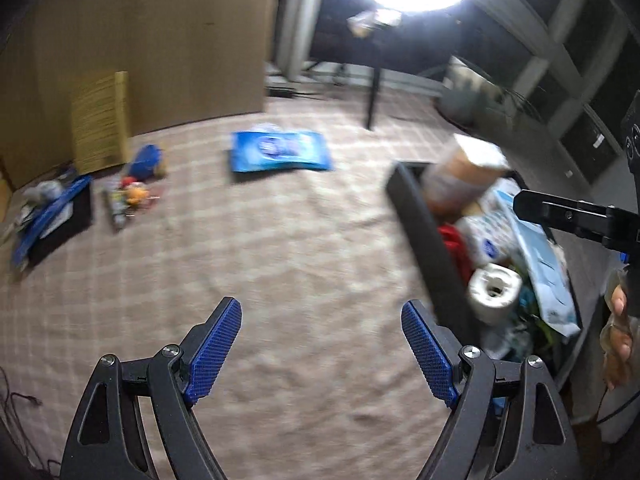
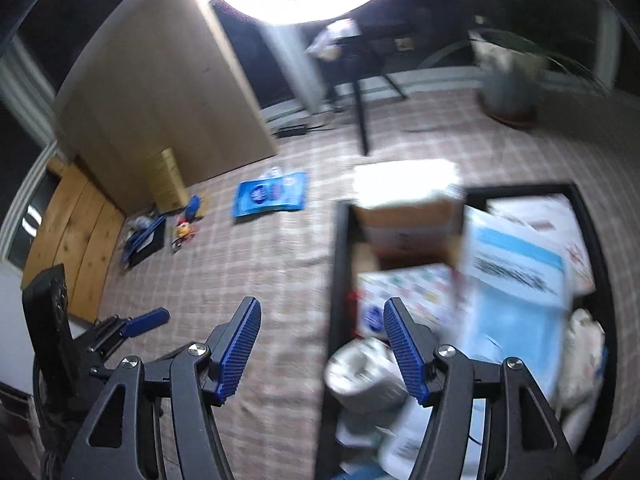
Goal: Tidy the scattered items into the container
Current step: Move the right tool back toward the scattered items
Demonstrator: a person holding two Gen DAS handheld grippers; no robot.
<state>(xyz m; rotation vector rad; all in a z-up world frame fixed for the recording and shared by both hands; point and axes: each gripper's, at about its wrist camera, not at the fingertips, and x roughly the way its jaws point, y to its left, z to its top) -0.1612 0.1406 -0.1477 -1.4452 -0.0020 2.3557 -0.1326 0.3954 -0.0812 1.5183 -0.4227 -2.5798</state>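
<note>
My left gripper (image 1: 321,304) hangs open over the checked carpet with nothing between its blue pads. My right gripper (image 2: 323,302) is also open and empty, at the left wall of the black container (image 2: 338,280). Inside the container lie a toilet roll (image 2: 364,372), a cardboard carton (image 2: 408,220) and a light blue pack (image 2: 516,280). In the left wrist view the container (image 1: 420,232) is at the right. A blue wipes pack (image 1: 280,152) lies flat on the carpet farther off. At far left sit a small pile of colourful toys (image 1: 136,192) and a blue object (image 1: 146,160).
A black flat box with a blue strip (image 1: 52,212) lies by the toys. A tall cardboard panel (image 1: 160,40) stands behind. A black stand leg (image 1: 374,96) and a potted plant (image 2: 508,80) are at the back. A hand (image 1: 618,332) shows at the right edge.
</note>
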